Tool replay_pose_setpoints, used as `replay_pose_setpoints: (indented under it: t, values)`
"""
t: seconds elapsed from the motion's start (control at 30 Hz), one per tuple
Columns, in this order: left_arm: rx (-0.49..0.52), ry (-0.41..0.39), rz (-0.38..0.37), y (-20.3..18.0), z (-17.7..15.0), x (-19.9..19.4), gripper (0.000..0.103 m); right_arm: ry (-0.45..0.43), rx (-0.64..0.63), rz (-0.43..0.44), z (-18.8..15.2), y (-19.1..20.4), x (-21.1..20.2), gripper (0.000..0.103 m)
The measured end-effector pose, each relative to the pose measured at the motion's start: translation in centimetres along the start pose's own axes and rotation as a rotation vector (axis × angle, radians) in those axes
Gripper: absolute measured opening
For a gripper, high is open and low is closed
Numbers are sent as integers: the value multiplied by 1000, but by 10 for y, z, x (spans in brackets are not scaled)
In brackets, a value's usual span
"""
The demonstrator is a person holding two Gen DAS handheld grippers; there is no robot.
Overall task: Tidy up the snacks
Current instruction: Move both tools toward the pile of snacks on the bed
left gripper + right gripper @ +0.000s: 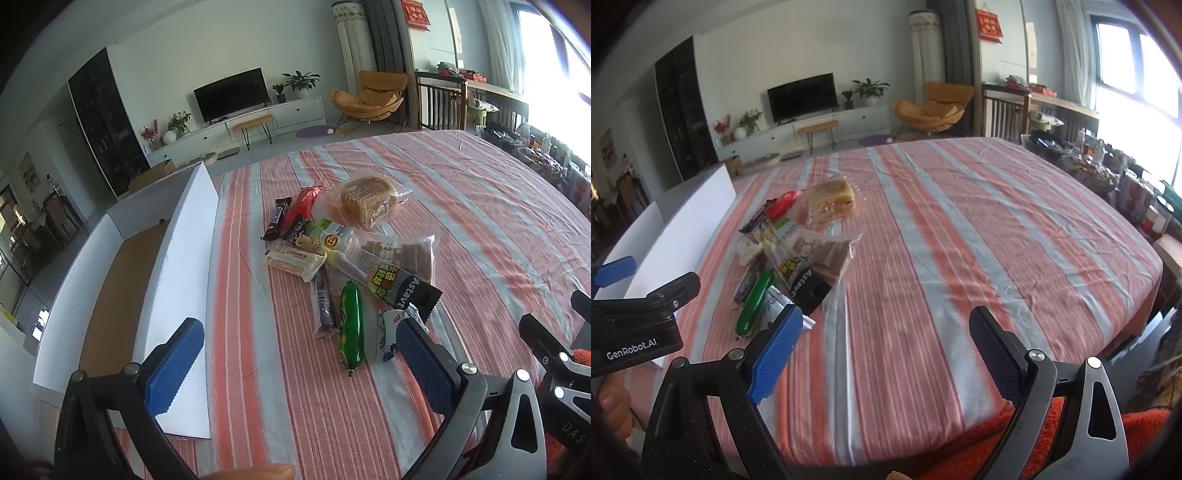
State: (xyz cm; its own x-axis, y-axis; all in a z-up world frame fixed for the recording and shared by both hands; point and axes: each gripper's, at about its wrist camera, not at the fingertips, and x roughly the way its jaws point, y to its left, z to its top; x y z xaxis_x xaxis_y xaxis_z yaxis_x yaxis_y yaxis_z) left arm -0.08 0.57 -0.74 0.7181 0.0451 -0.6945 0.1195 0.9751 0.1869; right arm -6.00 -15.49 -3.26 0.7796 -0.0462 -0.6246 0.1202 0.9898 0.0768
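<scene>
snacks point(332, 258) just beyond left tool point(299, 365)

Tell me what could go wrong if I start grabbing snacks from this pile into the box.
1. The snacks overlap: the green sausage-shaped pack lies against the black Astavt packet and a white wrapper, so the open left gripper may pinch two at once.
2. The soft bread in its clear bag could be crushed by a firm squeeze.
3. The white cardboard box's upright flap stands between pile and box floor; a carried snack might knock it.
</scene>
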Motion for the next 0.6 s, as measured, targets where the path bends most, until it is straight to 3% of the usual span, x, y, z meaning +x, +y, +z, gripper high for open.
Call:
replay_pose_setpoints:
  t: [0.47, 0.6]
  values:
    - [-5, 30, -2, 3, -2, 10, 103, 1, 1, 0, 1, 0, 1, 94]
    - [-29, 82, -70, 12, -7, 21, 103, 13, 4, 5, -3, 4, 7, 94]
